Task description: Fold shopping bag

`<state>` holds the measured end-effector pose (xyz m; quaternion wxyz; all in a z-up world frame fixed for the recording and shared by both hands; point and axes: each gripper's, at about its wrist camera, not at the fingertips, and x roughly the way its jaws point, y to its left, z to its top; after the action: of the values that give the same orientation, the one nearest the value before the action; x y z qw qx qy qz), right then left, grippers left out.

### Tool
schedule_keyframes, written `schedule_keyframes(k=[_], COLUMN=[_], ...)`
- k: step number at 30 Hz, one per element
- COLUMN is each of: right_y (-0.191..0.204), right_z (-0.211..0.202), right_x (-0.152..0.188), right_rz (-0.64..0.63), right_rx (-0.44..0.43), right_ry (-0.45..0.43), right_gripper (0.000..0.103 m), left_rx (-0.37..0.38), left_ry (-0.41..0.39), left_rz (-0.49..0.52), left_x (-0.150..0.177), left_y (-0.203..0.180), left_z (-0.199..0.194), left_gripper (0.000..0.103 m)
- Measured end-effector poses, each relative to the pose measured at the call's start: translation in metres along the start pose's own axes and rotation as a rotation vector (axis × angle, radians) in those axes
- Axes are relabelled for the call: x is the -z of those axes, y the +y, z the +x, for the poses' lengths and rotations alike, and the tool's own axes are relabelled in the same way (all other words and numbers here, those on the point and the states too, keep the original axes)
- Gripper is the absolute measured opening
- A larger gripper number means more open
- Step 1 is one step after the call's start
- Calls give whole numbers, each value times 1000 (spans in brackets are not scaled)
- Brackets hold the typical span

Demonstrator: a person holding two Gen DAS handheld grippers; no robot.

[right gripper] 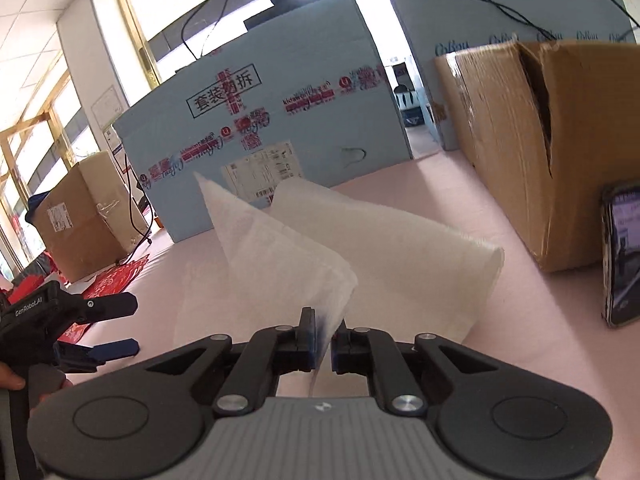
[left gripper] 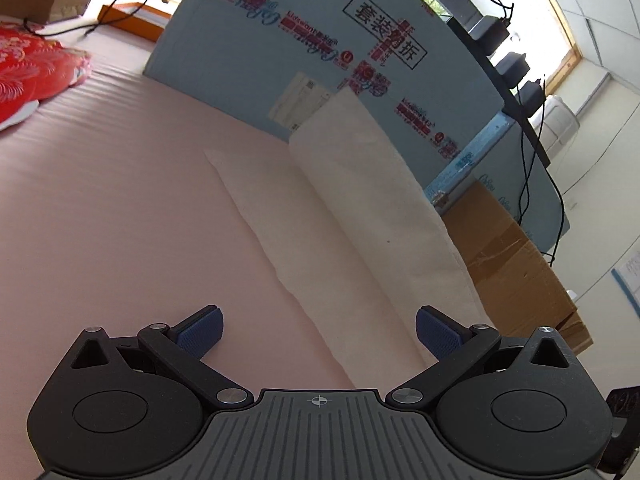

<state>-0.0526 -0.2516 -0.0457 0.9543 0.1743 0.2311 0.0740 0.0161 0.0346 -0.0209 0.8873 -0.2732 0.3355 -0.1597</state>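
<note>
Here, a big pink sheet (left gripper: 120, 208) covers the flat surface, smooth with soft lines in it. On it lies the white shopping bag (left gripper: 320, 232), long and thin. One side of the bag lies flat on the pink sheet, and the other side stands up in the air.

The right gripper (right gripper: 324, 344) has pinched an edge of the bag between its blue pads (right gripper: 311, 340). The two fingers are almost together, with only the thin cloth between them. The bag (right gripper: 280, 256) rises from the pinch in a tall white flap, and the rest curves down to the sheet.

The left gripper (left gripper: 319, 330) has its fingers spread wide. Nothing is between them. It is over the near end of the bag, which passes between its blue pads (left gripper: 202, 334), but I cannot tell if it touches the bag.

Behind the bag stands a large light blue box (left gripper: 248, 52) with red and black writing and a white label. Beside it is a brown cardboard box (right gripper: 516, 144) wrapped in shiny tape. A phone (right gripper: 622, 256) leans against that box. A red cloth with white flowers (left gripper: 32, 68) lies far off on the sheet. Bright windows (right gripper: 36, 140) let in light, and black wires (left gripper: 532, 160) hang down.
</note>
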Motion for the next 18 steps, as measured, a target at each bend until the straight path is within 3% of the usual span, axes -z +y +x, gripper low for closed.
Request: schedule_keyframes(k=[4,8,9,11,12,13,15,18], right_y=[-7,-13,-14,-14,-14,-12,-9,-1], right_z=[5,13,13,13,12,12,13,19], right_x=[2,4,4,4,4,4,3,-1], right_rz=[29,62,67,72,71,67,57,30], right_rx=[-38,-82,-94,-130,-155,-166,-175,-164], right_ry=[15,50,52,51,50,49,52,74], right_gripper=[10,10,11,12,15,24,33,30], left_rx=[60,118,126,135,135,115,79,74], left_ry=[49,30,31,46,57,55,50,49], left_rz=[-66,-147,-156,-180,-189,-174,-143,-118], left_x=[-1,3,4,6,7,8,10,8], left_y=[-8,-14,-16,-19,-20,-21,-24,-25], left_z=[16,33,36,45,51,54,60,61], left_gripper=[102,102,96,71,55,39,26,10])
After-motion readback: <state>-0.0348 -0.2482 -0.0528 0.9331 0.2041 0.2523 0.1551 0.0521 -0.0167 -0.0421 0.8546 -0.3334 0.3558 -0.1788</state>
